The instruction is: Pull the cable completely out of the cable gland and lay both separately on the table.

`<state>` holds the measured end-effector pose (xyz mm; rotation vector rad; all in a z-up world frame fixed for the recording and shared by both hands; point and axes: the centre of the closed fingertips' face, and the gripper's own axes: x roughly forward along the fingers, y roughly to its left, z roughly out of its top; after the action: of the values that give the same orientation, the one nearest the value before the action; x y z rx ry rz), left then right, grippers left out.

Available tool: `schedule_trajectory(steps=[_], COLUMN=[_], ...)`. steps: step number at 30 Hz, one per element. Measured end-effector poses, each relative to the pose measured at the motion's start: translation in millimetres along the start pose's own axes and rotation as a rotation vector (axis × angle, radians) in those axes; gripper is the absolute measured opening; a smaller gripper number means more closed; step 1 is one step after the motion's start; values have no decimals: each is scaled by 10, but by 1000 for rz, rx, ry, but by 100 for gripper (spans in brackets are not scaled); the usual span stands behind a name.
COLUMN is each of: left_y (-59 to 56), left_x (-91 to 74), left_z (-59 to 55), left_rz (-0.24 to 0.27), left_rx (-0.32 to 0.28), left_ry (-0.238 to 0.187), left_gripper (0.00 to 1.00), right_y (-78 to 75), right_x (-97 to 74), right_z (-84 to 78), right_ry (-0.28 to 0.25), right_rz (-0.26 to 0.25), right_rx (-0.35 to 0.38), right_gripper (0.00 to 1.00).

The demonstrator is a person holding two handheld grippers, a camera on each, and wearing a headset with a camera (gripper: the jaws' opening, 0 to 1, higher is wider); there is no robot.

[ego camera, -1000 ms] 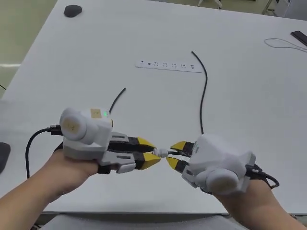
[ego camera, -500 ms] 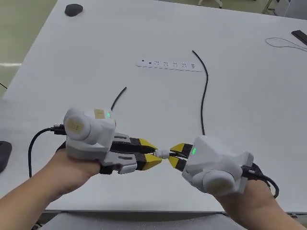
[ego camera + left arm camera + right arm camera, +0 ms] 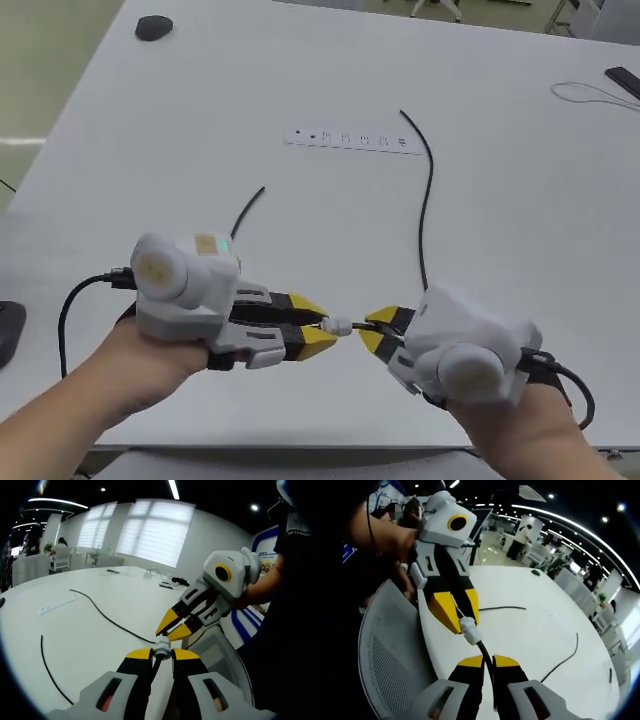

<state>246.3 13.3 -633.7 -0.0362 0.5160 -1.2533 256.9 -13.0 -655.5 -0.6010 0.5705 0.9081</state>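
nearest to us, over the front edge of the table [image 3: 180, 150], the two grippers meet tip to tip. the left gripper [image 3: 161, 654] has its jaws pressed in on the white cable gland [image 3: 161, 646], which sits right at their yellow tips. just beside it, the right gripper [image 3: 488, 661] pinches the black cable [image 3: 483, 650] where it comes out of the gland, with a short bare stretch between the two grips. both things look to be held in the air, not resting on the table. past the right gripper the cable trails away across the white top, curving toward a power strip [image 3: 350, 139] further back. a shorter black length [image 3: 248, 208] lies beyond the left gripper; we cannot tell whether it is the same cable's other end. far off sits a dark mouse [image 3: 153, 27]. we judge the task barely begun: the grips are set for the pull, but the cable is not yet out of the gland, and both pieces are yet to be laid down apart.
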Motion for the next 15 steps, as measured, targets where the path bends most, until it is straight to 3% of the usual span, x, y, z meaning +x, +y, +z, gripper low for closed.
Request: schedule_trajectory(steps=[1, 4, 9, 15], left_y=[-1, 15, 1, -43], left_x=[2, -5, -25, -8], left_z=[2, -5, 9, 11], left_rz=[0, 7, 4, 1], left_rx=[1, 3, -2, -4], left_ry=[0, 2, -1, -2], left_gripper=[15, 15, 15, 15], right_y=[0, -78, -163, -238], right_x=[6, 3, 3, 67], right_z=[-13, -156, -279, -640], right_ry=[-3, 53, 42, 64], right_rz=[2, -38, -45, -64], right_rx=[16, 67, 175, 384], right_gripper=[1, 0, 1, 1])
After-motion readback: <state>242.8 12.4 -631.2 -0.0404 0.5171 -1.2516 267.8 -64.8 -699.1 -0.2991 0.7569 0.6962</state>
